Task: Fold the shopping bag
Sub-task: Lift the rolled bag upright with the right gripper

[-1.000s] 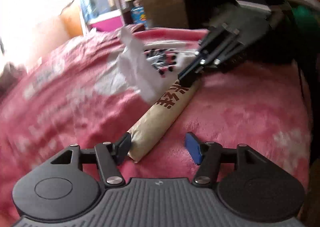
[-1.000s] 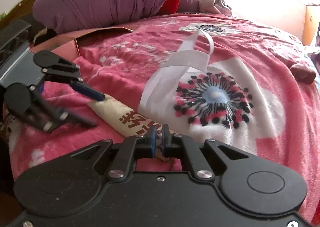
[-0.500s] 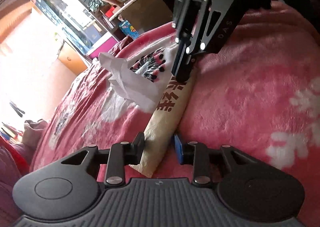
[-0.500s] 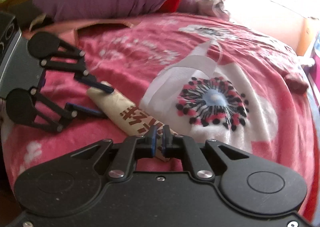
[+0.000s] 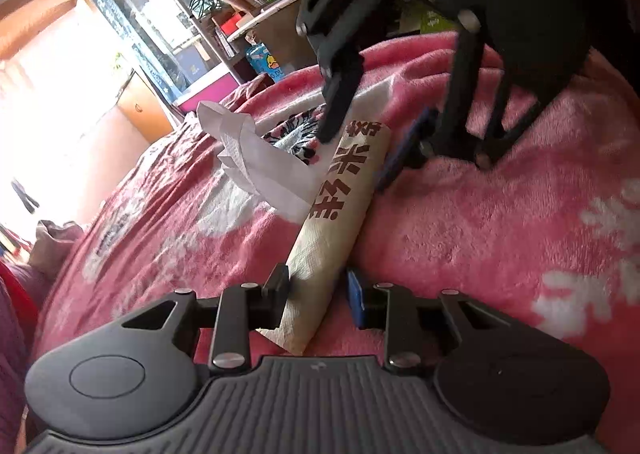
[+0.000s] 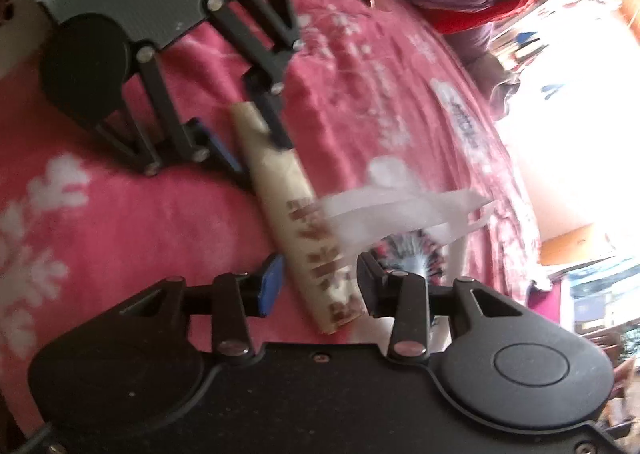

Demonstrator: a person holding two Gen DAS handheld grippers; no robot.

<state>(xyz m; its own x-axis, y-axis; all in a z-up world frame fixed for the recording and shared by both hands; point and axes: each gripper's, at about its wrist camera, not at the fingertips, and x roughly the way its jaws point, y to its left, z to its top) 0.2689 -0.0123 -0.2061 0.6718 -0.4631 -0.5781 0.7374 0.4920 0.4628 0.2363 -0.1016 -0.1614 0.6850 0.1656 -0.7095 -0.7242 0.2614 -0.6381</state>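
On the bed (image 5: 500, 238), the narrowly folded bag (image 5: 336, 221) lies between both open, empty tools (image 5: 318, 290) (image 6: 318, 282), so closing on its ends seems next.

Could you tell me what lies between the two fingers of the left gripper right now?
In the left wrist view, the near end of the rolled shopping bag lies between the open left gripper fingers.

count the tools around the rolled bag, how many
2: the left tool open astride the near end of the rolled bag, the right tool open astride its far, printed end.
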